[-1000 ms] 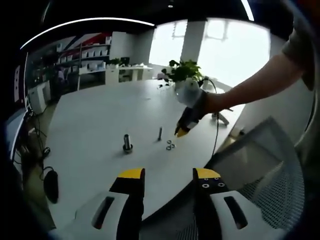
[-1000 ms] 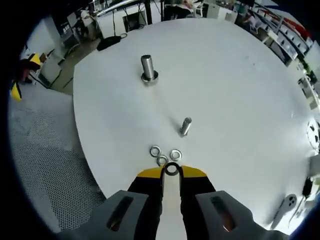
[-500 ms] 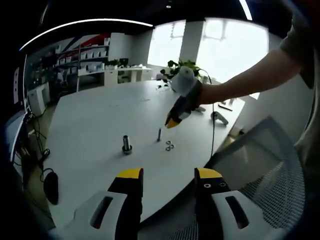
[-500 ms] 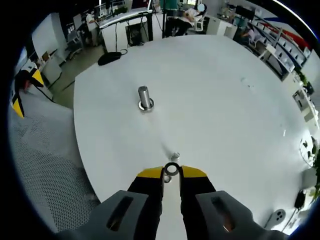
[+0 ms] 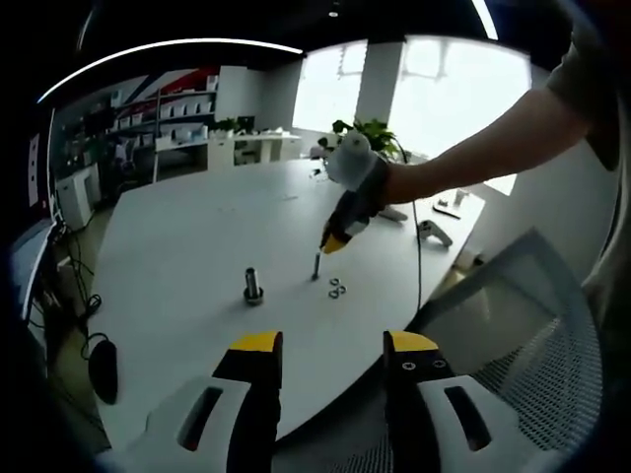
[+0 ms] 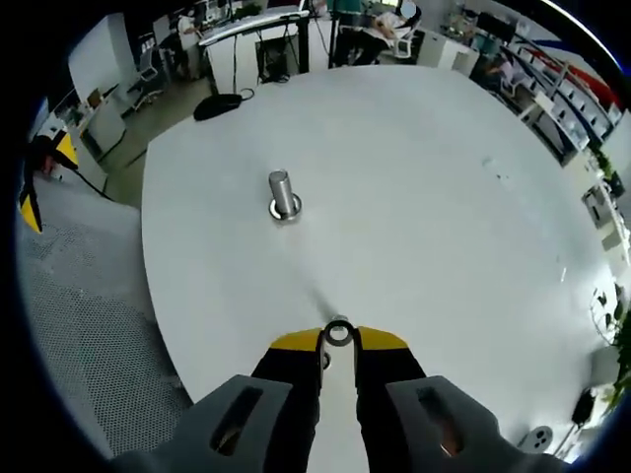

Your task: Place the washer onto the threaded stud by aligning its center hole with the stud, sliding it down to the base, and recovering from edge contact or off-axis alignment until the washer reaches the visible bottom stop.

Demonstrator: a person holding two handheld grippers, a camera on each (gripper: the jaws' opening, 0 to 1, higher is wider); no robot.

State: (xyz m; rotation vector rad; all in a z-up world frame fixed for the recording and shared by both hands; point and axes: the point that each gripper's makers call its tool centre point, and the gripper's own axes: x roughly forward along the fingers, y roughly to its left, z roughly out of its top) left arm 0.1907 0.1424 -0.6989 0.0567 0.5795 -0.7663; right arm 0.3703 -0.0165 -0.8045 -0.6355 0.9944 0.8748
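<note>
Right claw: in the right gripper view the yellow-tipped right claw [image 6: 338, 340] is seen clenched on a small silver metal washer [image 6: 338, 333], which is held flat between the two tips. In the left gripper view the same claw [image 5: 333, 243] is held by a person's hand and is tilted down over the desk.

Washer: the washer is gripped at the tips of the right claw and is above the desk, not resting on it. Through its center hole nothing can be told clearly.

Thin stud: a thin upright silver threaded stud [image 5: 315, 266] is standing on the desk. In the left gripper view the tip of the right claw is just above its top. Whether the washer is touching the stud cannot be told.

Thick bolt: a thicker, short silver metal cylinder on a wider round base [image 6: 283, 194] is standing upright on the desk, well apart from the right claw. It is also seen in the left gripper view [image 5: 253, 287], to the left of the thin stud.

Spare washers: a few loose silver washers [image 5: 337, 289] are lying flat on the desk, just beside the thin stud.

Desk: a large round white desk [image 6: 444, 197] carries all these parts.

Left claw: the yellow-tipped left claw [image 5: 332, 343] is released, with a wide gap between its jaws, and it is held near the desk edge with nothing in it.
</note>
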